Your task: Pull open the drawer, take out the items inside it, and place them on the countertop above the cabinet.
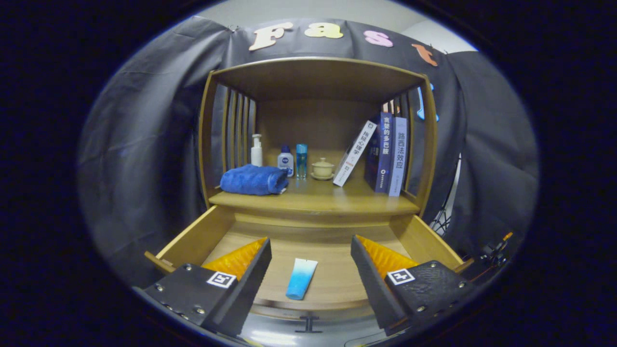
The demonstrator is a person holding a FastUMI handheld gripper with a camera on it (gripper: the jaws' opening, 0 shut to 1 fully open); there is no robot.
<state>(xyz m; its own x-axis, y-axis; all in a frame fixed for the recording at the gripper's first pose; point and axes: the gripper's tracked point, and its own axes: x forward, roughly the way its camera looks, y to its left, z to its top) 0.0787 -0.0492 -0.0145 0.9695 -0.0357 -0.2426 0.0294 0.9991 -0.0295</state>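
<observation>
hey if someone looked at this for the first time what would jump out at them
The open drawer with a lone blue tube lying on its floor, between the spread fingers of the hand-held gripper. Above, on the countertop, a rolled blue towel sits left and three books lean right.

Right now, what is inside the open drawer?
One blue tube lies flat on the drawer floor, between the open gripper fingers, touching neither. The fingers cover both front corners, and the countertop hides the drawer's rear, so anything there cannot be seen.

Tong-mounted fisheye, close above drawer (202, 236)
</observation>
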